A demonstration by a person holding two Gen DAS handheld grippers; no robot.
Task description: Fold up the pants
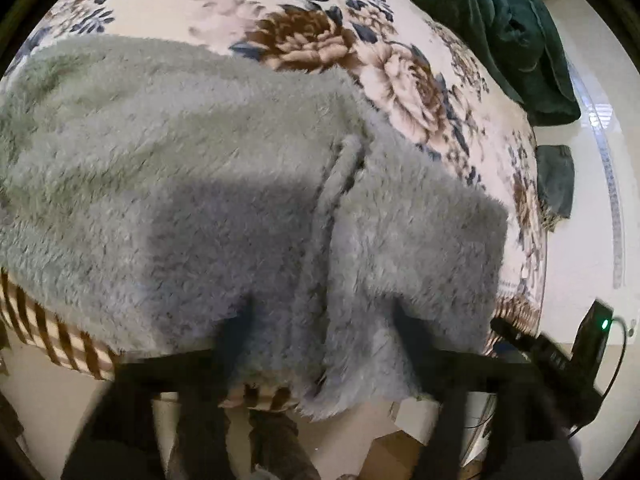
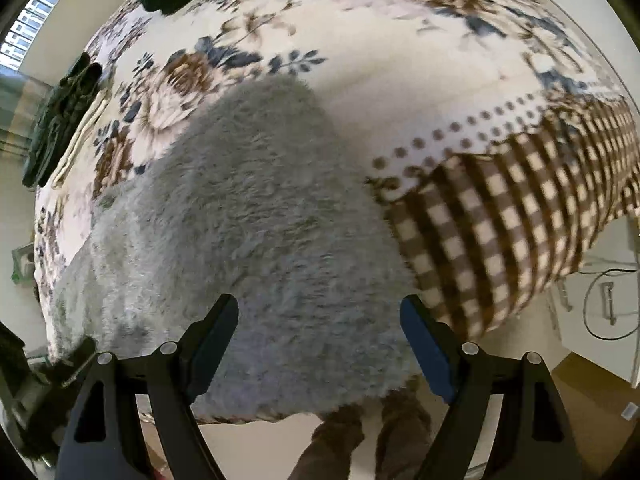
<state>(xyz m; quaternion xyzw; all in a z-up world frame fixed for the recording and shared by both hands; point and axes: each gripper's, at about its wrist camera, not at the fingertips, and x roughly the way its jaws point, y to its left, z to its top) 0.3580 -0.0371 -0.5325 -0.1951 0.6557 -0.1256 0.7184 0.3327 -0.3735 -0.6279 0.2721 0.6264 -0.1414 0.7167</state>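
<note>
Flowered bedding [image 1: 320, 44] in cream, brown and blue is covering a bed, its near edge hanging down in a brown-and-cream checked border [image 2: 500, 216] over a pale floor. Fluffy grey pants [image 1: 224, 184] are lying across the near part of the bed, their edge spilling just over the border toward the person, whose brown trouser legs [image 2: 360, 440] are showing below. A dark green garment [image 1: 500, 32] is sitting at the far right in the left wrist view, well apart from the pants. The left gripper [image 1: 324, 320] is pointing steeply down with its jaws standing wide, the dark fingers [image 1: 240, 328] resting against the plush with a raised fold between them, not pinching it. The right gripper [image 2: 320, 320] is hovering over the pants' near edge, jaws equally wide and holding nothing, its blue-padded finger [image 2: 424, 344] beside the checked border.
</note>
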